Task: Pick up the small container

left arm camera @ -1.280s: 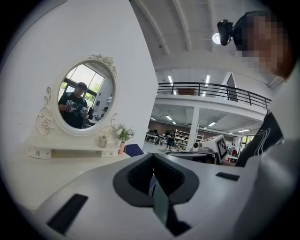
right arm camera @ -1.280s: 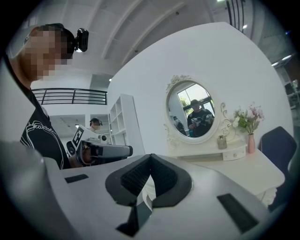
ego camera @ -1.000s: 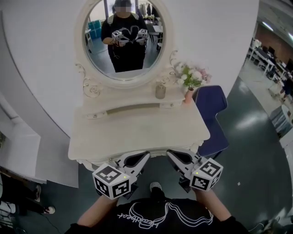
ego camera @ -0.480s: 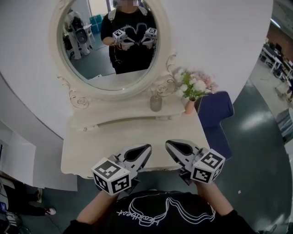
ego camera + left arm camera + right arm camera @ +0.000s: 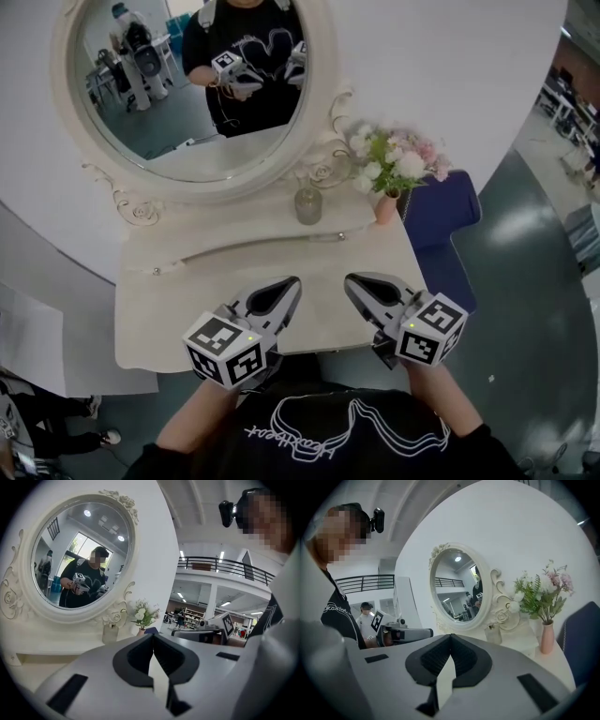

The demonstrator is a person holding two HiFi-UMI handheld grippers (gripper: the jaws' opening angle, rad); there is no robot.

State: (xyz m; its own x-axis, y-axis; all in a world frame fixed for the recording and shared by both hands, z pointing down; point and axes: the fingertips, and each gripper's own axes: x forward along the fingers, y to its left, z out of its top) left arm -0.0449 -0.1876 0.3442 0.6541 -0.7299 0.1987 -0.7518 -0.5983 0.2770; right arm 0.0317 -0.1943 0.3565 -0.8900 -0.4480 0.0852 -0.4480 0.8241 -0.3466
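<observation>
The small container (image 5: 307, 204) is a greyish glass jar standing on the raised back shelf of the white dressing table (image 5: 178, 291), just under the mirror's frame. It also shows in the left gripper view (image 5: 110, 633) and in the right gripper view (image 5: 492, 633). My left gripper (image 5: 289, 283) and right gripper (image 5: 354, 281) hover side by side over the table's front part, well short of the jar. Both are shut with nothing between their jaws (image 5: 153, 637) (image 5: 450, 637).
A pink vase (image 5: 385, 208) with flowers (image 5: 394, 159) stands right of the jar. The oval mirror (image 5: 187, 84) rises behind the shelf and reflects the person. A blue chair (image 5: 445, 216) sits at the table's right side.
The table and mirror have drawn closer and slid left in view. Both grippers now reach over the table's front edge instead of hanging before it. Their jaws stay shut.
</observation>
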